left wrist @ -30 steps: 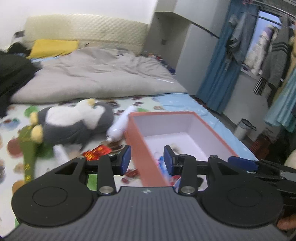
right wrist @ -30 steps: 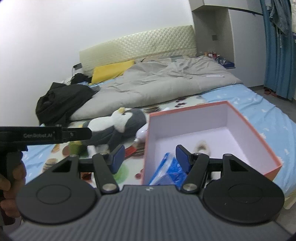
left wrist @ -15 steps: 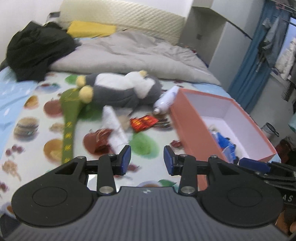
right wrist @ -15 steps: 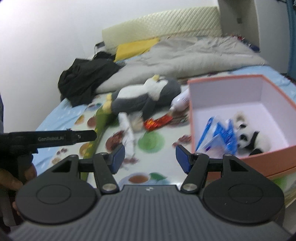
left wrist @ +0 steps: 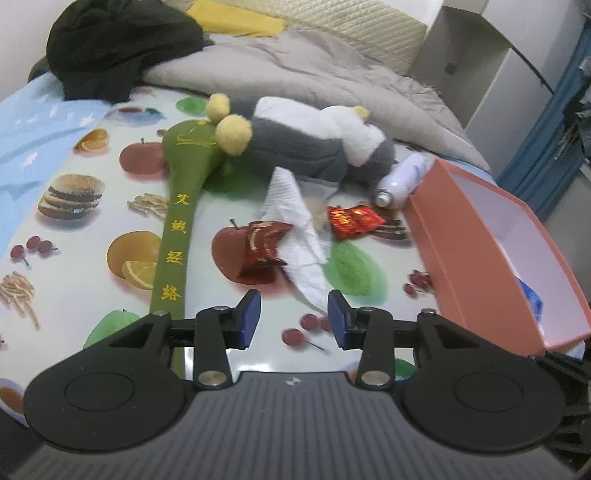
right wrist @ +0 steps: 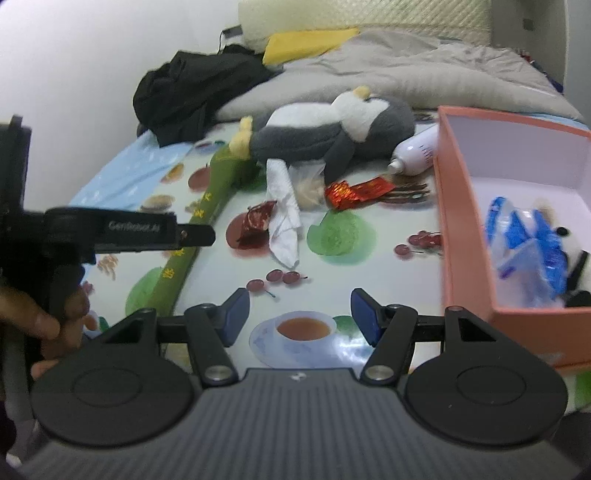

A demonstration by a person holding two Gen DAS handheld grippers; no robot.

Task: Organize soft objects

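The left tongs [right wrist: 110, 230] read "GenRobot.AI" (blurred); the green fabric strip [left wrist: 173, 236] carries yellow embroidered Chinese characters.

Was plainly a home bedroom. Showed a bed with a quilted headboard [right wrist: 406, 14] at twelve o'clock, a rumpled grey duvet [left wrist: 314, 70] and yellow pillow [right wrist: 306, 40] below it, dark clothing [left wrist: 118, 44] heaped at eleven o'clock. Had a blue curtain [left wrist: 554, 122] at two o'clock.

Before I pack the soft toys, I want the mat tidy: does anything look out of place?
Yes: a crumpled white tissue lies over a torn red wrapper, with another red wrapper beside it.
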